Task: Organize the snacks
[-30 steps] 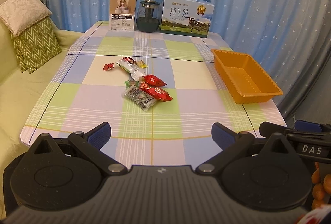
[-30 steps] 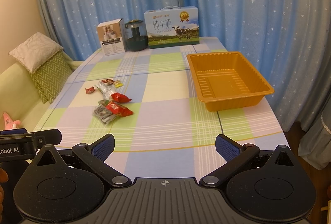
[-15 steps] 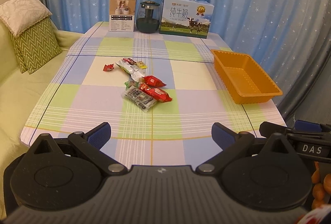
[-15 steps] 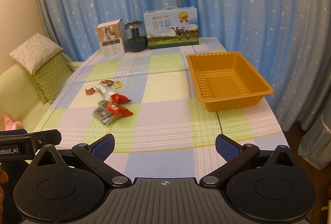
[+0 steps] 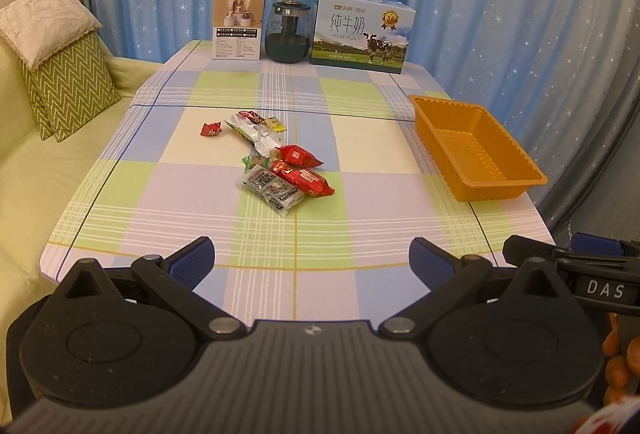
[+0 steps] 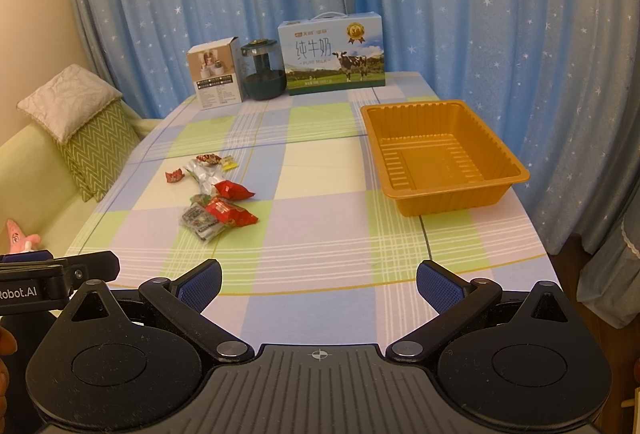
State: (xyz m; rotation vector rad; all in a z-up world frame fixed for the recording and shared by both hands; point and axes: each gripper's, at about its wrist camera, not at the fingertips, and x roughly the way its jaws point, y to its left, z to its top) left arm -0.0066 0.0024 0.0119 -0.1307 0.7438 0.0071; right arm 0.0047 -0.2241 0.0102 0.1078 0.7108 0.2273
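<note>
A loose pile of snack packets (image 5: 280,169) lies mid-table, left of centre: red packets, a grey-black packet, a silver wrapper and small candies. It also shows in the right wrist view (image 6: 216,197). An empty orange plastic tray (image 5: 476,153) sits at the table's right side, also in the right wrist view (image 6: 440,157). My left gripper (image 5: 312,258) is open and empty above the near table edge. My right gripper (image 6: 318,282) is open and empty, also at the near edge, well short of the snacks.
At the table's far edge stand a white box (image 5: 238,25), a dark glass jar (image 5: 288,33) and a milk carton case (image 5: 362,27). A sofa with a green cushion (image 5: 64,81) is on the left. Blue star curtains hang behind and to the right.
Both grippers have barely shifted; the view is almost the same. Nothing on the table has moved.
</note>
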